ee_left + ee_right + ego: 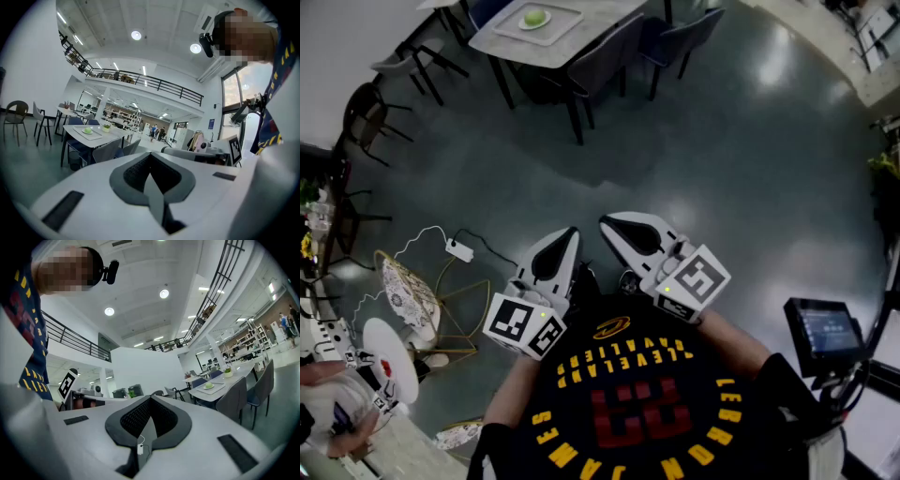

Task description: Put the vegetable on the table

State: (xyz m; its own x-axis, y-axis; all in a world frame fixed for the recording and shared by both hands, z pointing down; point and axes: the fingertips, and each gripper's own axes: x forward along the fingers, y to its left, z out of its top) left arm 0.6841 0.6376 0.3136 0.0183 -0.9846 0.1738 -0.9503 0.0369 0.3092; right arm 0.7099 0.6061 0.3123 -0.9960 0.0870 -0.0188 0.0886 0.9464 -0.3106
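Green vegetable (534, 17) well beyond left tool (573, 232), right tool (605, 223).

The tabletop (602, 22) carries a tray (565, 22) with a green vegetable (534, 17) in it. Chairs (680, 39) stand beside the tabletop. Well apart from it, over the dark floor (750, 169), the left hand-held gripper (572, 232) and right hand-held gripper (606, 223) point toward the tabletop.
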